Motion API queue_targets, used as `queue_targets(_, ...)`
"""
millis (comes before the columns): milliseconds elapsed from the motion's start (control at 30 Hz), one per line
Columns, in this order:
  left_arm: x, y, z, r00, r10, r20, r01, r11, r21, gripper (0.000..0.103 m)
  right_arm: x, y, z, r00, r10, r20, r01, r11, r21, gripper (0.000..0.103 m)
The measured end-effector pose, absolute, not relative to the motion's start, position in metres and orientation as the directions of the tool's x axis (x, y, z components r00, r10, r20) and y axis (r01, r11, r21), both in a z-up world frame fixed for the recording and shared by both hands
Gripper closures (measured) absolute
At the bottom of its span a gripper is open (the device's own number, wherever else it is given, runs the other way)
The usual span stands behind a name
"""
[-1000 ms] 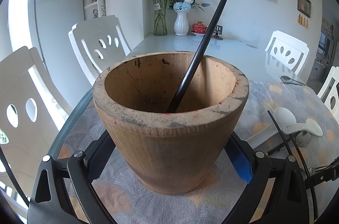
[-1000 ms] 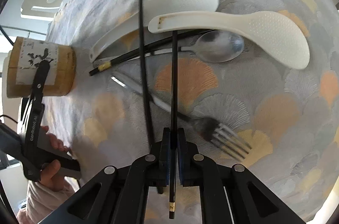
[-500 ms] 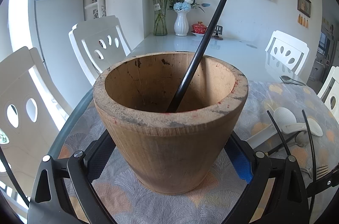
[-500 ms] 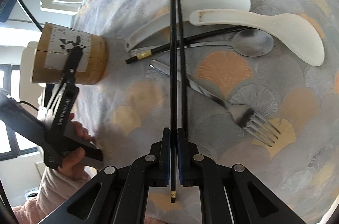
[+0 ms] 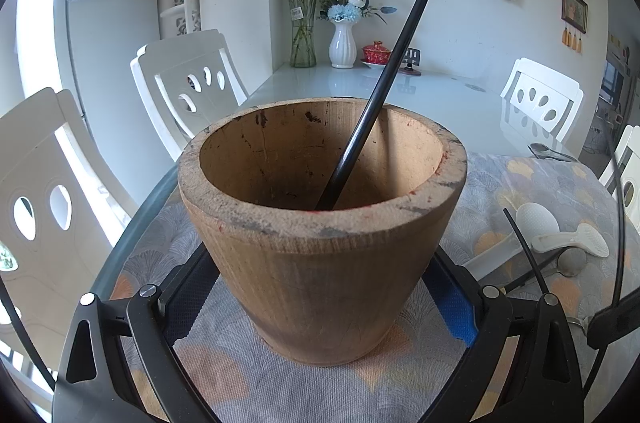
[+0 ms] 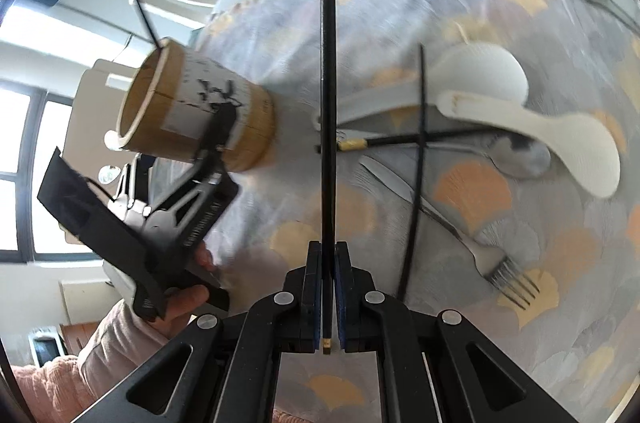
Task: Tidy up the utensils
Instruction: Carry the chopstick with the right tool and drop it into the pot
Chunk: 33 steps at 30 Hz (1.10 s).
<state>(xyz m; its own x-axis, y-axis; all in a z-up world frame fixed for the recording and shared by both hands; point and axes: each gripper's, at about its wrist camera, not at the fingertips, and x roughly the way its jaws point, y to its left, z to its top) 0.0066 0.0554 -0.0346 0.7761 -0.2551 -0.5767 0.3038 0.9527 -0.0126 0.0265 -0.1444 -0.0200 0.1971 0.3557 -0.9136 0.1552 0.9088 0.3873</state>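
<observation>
chopstick (image 6: pixel 328 111) alignment is what the coming move hangs on: the right gripper (image 6: pixel 328 287) has its jaws pressed together on a black chopstick near its gold-tipped butt, and the stick runs straight out along the gripper's own line, its long axis pointing away from the camera over the patterned tablecloth (image 6: pixel 520 323). from these jaws the wooden holder (image 6: pixel 200 111) lies off to the left and somewhat ahead, its open mouth facing up and away, so the stick's far tip probably has to swing left and tilt downward before it can drop in. the left gripper (image 5: pixel 320 303) is the nearer one to the holder; its fingers (image 5: pixel 456 307) stand wide on either side of the holder's base, but whether the pads actually press the wood cannot be told. one chopstick (image 5: pixel 384 75) already leans inside the holder, resting against the rim on the far right side, which leaves the near and left part of the mouth free. a second loose chopstick (image 6: pixel 416 175), a fork (image 6: pixel 492 259), a metal spoon (image 6: pixel 520 159) and two white rice paddles (image 6: pixel 560 139) lie on the cloth to the right.
</observation>
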Motion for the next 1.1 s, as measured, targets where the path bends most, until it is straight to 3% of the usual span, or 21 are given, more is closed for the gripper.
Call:
queue_targets(600, 0.001, 0.056, -0.03, 0.79, -0.26, -0.556, 0.312, 0.95, -0.001, 0.006, 0.05, -0.12, 0.065, 0.342, 0.348, -0.873, 0.04, 0.922, 0.384, 0.098)
queue_targets(1100, 0.002, 0.056, -0.032, 0.787, -0.264, -0.558, 0.314, 0.95, -0.007, 0.006, 0.069, -0.105, 0.175, 0.528, 0.323, -0.786, -0.082, 0.94, 0.331, 0.098)
